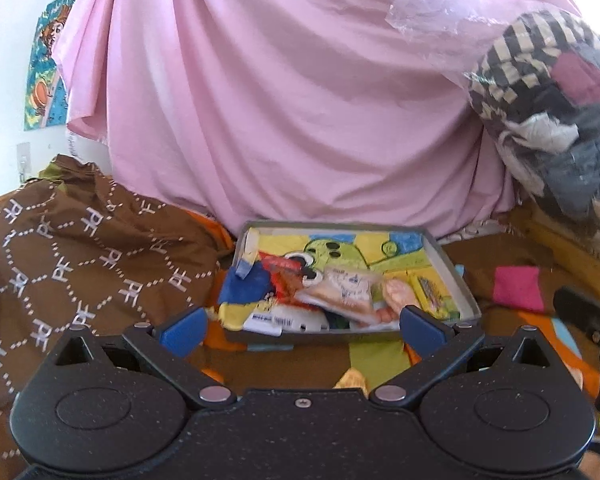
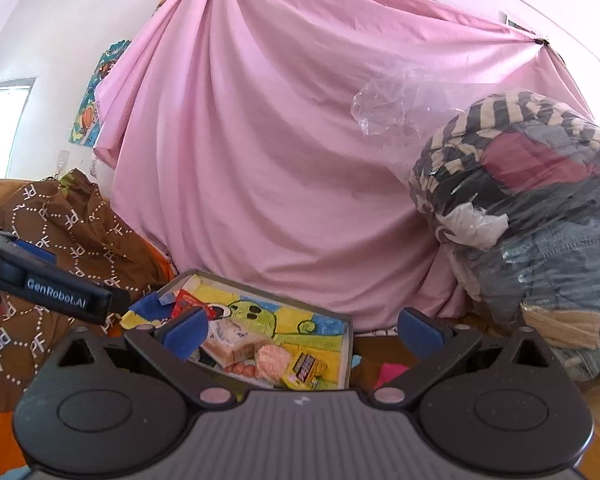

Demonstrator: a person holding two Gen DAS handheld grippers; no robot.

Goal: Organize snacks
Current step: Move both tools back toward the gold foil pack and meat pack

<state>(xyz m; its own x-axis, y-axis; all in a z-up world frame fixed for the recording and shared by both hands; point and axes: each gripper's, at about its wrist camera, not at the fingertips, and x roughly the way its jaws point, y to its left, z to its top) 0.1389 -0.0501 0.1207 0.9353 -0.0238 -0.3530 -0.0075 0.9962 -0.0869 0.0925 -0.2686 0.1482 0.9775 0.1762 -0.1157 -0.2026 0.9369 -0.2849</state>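
A shallow grey box (image 1: 456, 276) with a colourful cartoon lining sits on the bed ahead and holds several snack packets. Among them are a clear bag of bread slices (image 1: 340, 292), a pink round snack (image 1: 396, 294), a yellow packet (image 1: 432, 292), a red packet (image 1: 286, 276) and a blue wrapper (image 1: 244, 284). My left gripper (image 1: 304, 330) hovers open just in front of the box, nothing between its blue pads. The right wrist view shows the same box (image 2: 348, 344), the bread bag (image 2: 236, 344) and the yellow packet (image 2: 304, 368). My right gripper (image 2: 304, 334) is open and empty above the box's near side.
A pink sheet (image 1: 280, 100) hangs behind the box. A brown patterned blanket (image 1: 72, 248) is heaped at the left. A plastic bag of clothes (image 2: 540, 220) bulges at the right. A pink cloth square (image 1: 518, 288) lies right of the box. The left gripper's body (image 2: 48, 284) shows at the left.
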